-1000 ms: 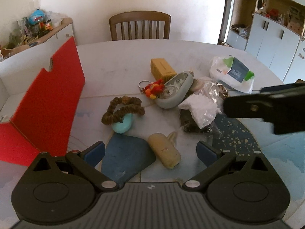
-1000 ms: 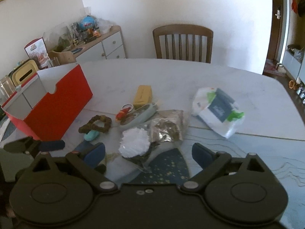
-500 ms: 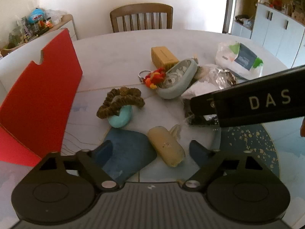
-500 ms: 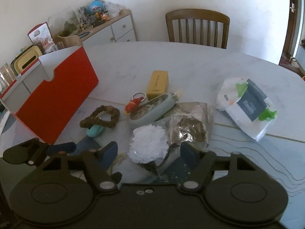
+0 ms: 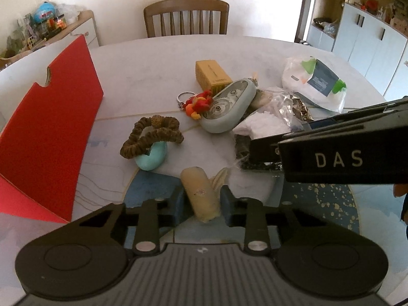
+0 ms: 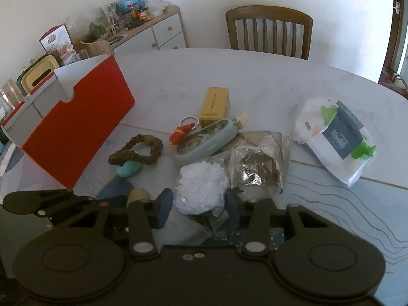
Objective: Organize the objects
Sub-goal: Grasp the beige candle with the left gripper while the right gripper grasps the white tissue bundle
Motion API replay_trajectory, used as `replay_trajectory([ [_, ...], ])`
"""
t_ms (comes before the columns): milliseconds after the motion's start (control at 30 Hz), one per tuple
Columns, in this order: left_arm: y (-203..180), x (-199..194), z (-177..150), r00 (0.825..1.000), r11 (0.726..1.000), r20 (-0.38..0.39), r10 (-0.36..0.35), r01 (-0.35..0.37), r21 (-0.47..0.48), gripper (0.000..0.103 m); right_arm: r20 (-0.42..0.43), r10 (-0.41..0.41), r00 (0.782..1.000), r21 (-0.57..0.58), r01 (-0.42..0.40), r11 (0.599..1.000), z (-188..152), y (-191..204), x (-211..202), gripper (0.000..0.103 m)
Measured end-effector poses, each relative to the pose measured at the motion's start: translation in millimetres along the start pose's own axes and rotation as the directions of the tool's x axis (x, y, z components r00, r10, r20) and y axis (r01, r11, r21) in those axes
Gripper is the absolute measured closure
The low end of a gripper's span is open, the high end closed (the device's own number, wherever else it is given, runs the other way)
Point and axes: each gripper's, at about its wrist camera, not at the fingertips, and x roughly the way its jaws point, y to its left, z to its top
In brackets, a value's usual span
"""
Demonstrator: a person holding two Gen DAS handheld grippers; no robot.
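Observation:
My left gripper [image 5: 201, 204] is shut on a beige tube-shaped pouch [image 5: 200, 193] lying on the table near me. My right gripper [image 6: 197, 207] is shut on a clear bag of white stuff [image 6: 201, 186]; its black body crosses the right of the left wrist view [image 5: 331, 153]. Left of them stands the red and white box [image 6: 74, 127], also in the left wrist view [image 5: 48, 130]. On the table lie a brown scrunchie [image 5: 150, 135] over a teal egg-shaped thing [image 5: 151, 156], a pale green case [image 5: 228, 109], a red keyring toy [image 5: 197, 103] and a yellow box [image 5: 211, 77].
A foil packet [image 6: 257, 163] and a white bag with a dark label [image 6: 334, 135] lie to the right. A wooden chair [image 6: 269, 32] stands at the table's far side. A sideboard with clutter [image 6: 142, 23] is at the back left.
Both grippers moved forward and down and closed: the left one onto the beige pouch, the right one onto the clear bag of white stuff. The right gripper came further into the left view.

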Motion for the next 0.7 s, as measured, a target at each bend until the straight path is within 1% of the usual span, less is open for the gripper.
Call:
replay_trajectory([
  [67, 2, -1, 1, 1.0, 1.0, -0.007, 0.007, -0.007, -0.005, 0.078, 0.0, 0.004, 1.0, 0.003, -0.004, 1.0, 0, 0, -2, 0.064],
  [133, 5, -2, 2, 1.0, 1.0, -0.012, 0.005, -0.005, -0.022, 0.08, 0.004, 0.008, 1.0, 0.009, -0.008, 1.0, 1, 0, -4, 0.065],
  [167, 7, -3, 2, 1.0, 1.0, -0.013, 0.004, -0.004, -0.03, 0.081, 0.008, 0.012, 1.0, 0.012, -0.012, 1.0, 0, 0, -6, 0.067],
  [200, 9, -5, 3, 1.0, 0.999, -0.013, 0.003, -0.004, -0.035, 0.081, 0.013, 0.014, 1.0, 0.012, -0.014, 1.0, 0, -1, -7, 0.071],
  [367, 17, -13, 5, 1.0, 0.998, -0.008, -0.006, 0.006, -0.059, 0.082, 0.029, 0.021, 0.999, 0.021, -0.022, 1.0, -1, -2, -17, 0.075],
  [467, 22, -20, 6, 1.0, 0.997, -0.005, -0.01, 0.009, -0.072, 0.083, 0.041, 0.022, 0.999, 0.025, -0.023, 0.999, -2, 0, -24, 0.077],
  [700, 35, -49, 3, 0.999, 0.995, 0.013, -0.051, 0.052, -0.091, 0.083, 0.063, 0.039, 0.997, 0.033, -0.041, 0.999, -7, 6, -47, 0.077],
])
